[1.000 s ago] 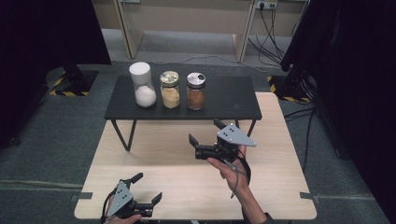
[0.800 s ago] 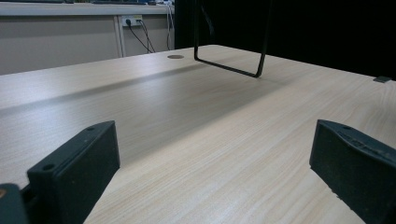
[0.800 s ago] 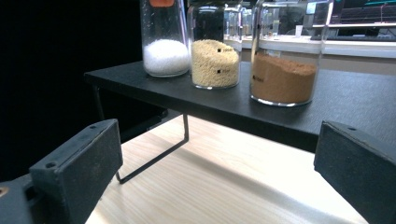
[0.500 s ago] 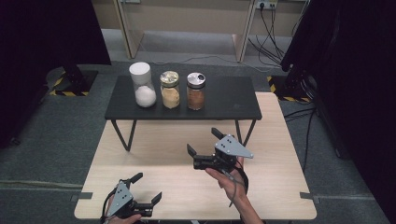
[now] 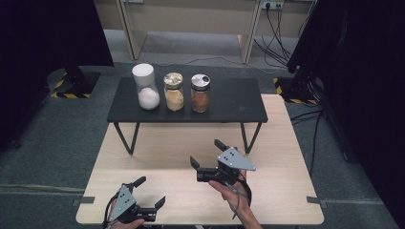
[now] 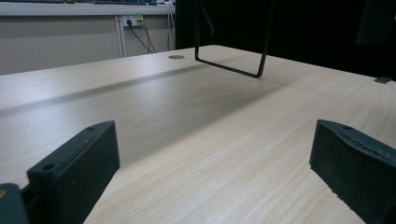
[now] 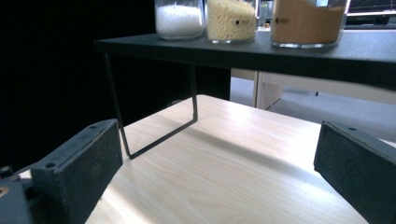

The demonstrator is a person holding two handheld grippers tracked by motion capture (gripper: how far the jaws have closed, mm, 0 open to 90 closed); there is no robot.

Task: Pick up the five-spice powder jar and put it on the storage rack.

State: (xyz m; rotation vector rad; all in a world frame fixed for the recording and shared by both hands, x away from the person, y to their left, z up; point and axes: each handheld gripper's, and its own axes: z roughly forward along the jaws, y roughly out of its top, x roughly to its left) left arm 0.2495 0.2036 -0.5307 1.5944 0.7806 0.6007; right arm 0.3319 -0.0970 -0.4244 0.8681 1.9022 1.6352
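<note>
your right tongs (image 5: 204,157) hang wide and empty, aimed at the jars (image 5: 174,91) on the shelf (image 5: 229,102), while your left tongs (image 5: 149,192) rest wide at the tabletop's (image 5: 282,143) near edge.

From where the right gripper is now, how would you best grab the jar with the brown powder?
Probably by the glass body of the brown jar, coming level from the front edge of the black shelf. It stands upright, rightmost in the row, so its right side is free; the open right gripper looks wide enough.

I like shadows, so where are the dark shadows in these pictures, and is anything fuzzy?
High view: the black shelf casts a soft shadow on the wooden table beneath it. Left gripper view: a grey shadow band crosses the table; the near jaws look blurred. Right gripper view: shadow lies under the shelf; the three jars are slightly soft.
</note>
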